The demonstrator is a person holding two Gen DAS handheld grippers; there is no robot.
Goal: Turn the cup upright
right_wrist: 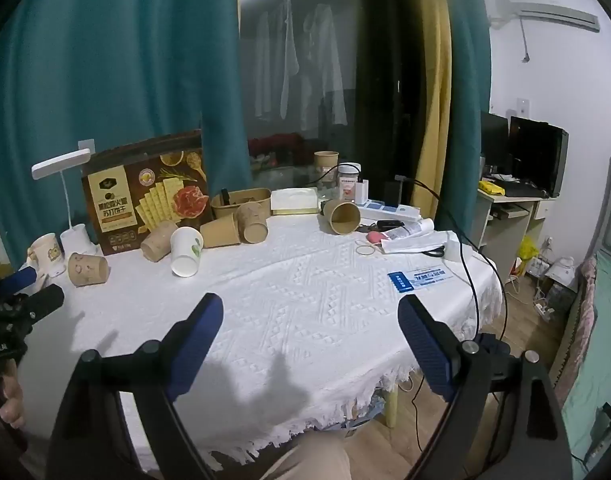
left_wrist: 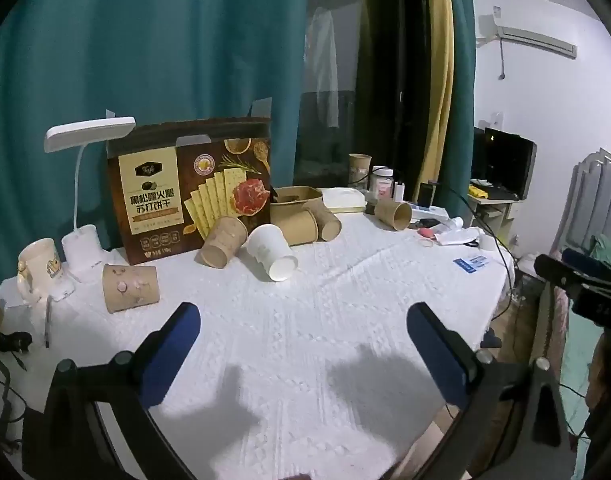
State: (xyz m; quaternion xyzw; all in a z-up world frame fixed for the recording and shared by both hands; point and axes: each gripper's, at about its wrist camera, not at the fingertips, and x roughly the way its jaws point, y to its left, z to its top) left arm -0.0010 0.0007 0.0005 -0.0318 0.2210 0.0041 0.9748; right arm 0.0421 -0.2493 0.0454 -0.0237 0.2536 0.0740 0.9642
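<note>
White patterned cloth covers the table, with teal curtains and a dark window behind it.

Landmark: the cracker box, standing upright at the back left of the cloth. Just right of the box's lower front corner lies the white cup, tipped on its side with its base toward the cameras and its mouth toward the box. In the right wrist view the same white cup shows a small green print on its wall. Touching its left side, against the box front, a brown cup also lies on its side. Right of the white cup, 2 more brown cups lie tipped together in front of a low brown paper bowl. Left of the box and nearer the cameras, a brown cup with pink marks lies alone on its side. Well right of the box, another brown cup lies with its open mouth facing the cameras. Far behind it 1 cup stands upright.

Beside the box's left edge are a white desk lamp and a cream mug.

Left gripper hovers over bare cloth, well in front of the white cup, jaws wide apart and holding nothing. Right gripper hovers likewise, jaws apart and empty.
</note>
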